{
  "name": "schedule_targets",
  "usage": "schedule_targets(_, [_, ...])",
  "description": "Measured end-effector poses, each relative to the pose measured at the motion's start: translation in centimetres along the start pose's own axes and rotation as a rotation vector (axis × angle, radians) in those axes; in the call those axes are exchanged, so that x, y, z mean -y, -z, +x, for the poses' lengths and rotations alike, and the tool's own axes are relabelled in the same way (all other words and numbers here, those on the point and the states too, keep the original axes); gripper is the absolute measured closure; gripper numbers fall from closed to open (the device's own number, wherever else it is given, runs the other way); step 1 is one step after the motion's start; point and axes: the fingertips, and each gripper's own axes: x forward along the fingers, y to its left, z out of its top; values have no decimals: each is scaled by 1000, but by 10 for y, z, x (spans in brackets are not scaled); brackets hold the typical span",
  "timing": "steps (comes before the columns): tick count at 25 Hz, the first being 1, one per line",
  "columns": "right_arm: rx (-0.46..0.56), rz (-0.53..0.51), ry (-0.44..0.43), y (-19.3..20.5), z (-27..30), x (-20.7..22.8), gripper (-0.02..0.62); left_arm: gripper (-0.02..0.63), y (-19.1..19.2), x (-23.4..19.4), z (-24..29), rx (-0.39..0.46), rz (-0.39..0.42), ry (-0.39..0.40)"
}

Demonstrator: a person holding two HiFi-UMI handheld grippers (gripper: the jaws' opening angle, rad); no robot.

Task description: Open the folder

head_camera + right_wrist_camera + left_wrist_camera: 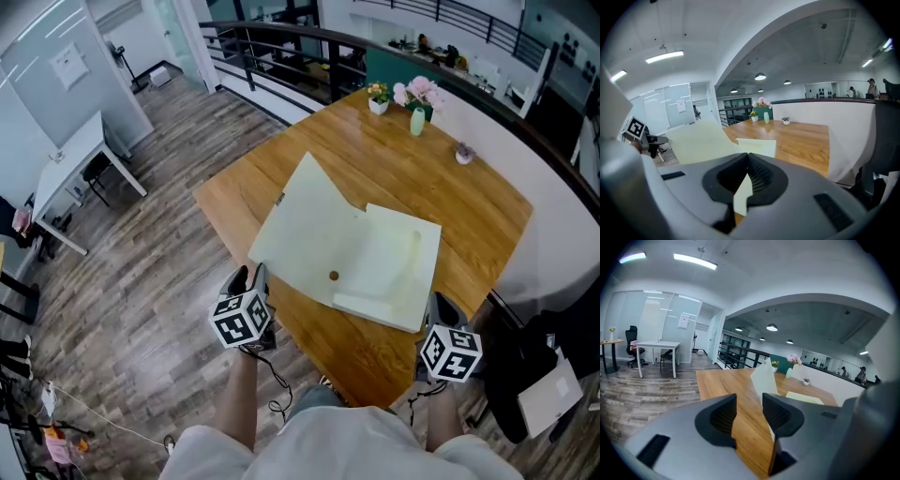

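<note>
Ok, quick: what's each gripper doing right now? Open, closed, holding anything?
Left gripper: open, fingers apart, gripping nothing.
Right gripper: closed on a corner of the folder.

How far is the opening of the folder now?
Done: the cover is lifted off the rest of the folder. In hand: the right tongs are shut on the folder's near corner; the left tongs stand open, empty. Left: the cover stands slanted, so it likely needs laying flat on the table.
</note>
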Motion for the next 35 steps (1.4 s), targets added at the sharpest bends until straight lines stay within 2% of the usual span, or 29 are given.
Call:
schedule_targets(5, [19,-2,-4,-4,-7,5,594,440,-4,19,-23,47,1,27])
schedule_targets(12, [35,4,25,-1,-22,21,594,560,5,28,-46,68,45,-12])
schedule_targets(17, [48,20,54,4,-35,32,594,603,11,36,-49,62,48,1])
schedule_targets(26, [57,25,99,11,-54,50,594,603,18,60,-44,69,94,51])
schedule_targets(35, [74,-2,106,0,-59,54,595,603,16,69,-38,72,103,70])
